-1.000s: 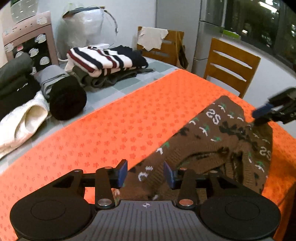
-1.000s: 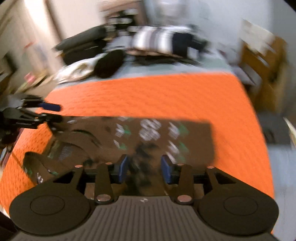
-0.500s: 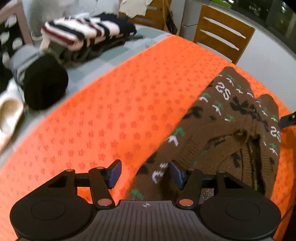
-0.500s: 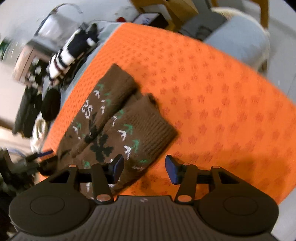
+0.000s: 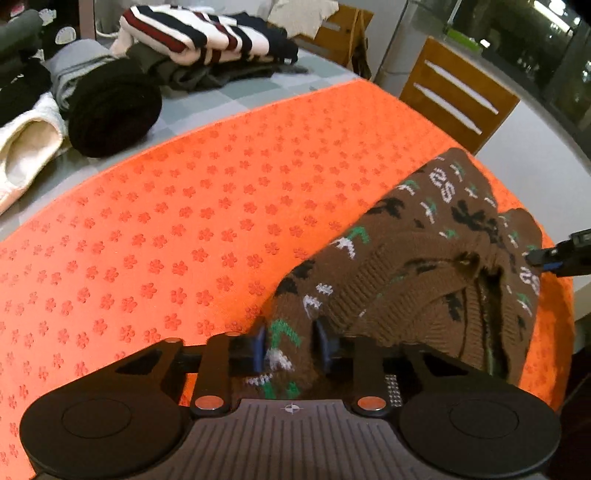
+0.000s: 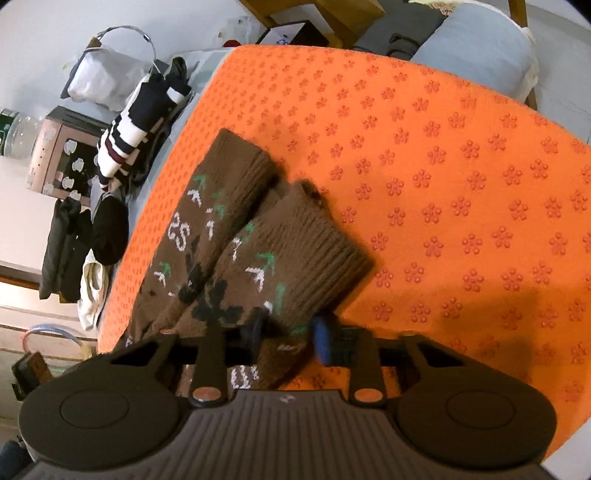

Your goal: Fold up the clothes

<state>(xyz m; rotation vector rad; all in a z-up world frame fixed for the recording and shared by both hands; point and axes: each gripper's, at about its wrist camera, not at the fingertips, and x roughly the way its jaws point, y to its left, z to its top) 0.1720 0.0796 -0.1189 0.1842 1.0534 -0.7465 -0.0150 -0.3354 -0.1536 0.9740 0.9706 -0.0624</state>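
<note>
Clearly the brown knit sweater [image 5: 424, 266] is lying bunched on the orange mat [image 5: 184, 221] covering the counter; it is judged soft, thick and floppy, best pinched at edges or cuffs. Knit is being clamped between the closing jaws of the left gripper [image 5: 290, 345], and likewise by the right gripper [image 6: 286, 332]. Folded clothes [image 5: 207, 37] are being kept well apart at the far side; nothing is blocking the fold.

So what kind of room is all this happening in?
Probably a home dining area. There is a table under an orange cloth, wooden chairs beside it, and folded clothes such as a striped sweater piled at the far end.
</note>
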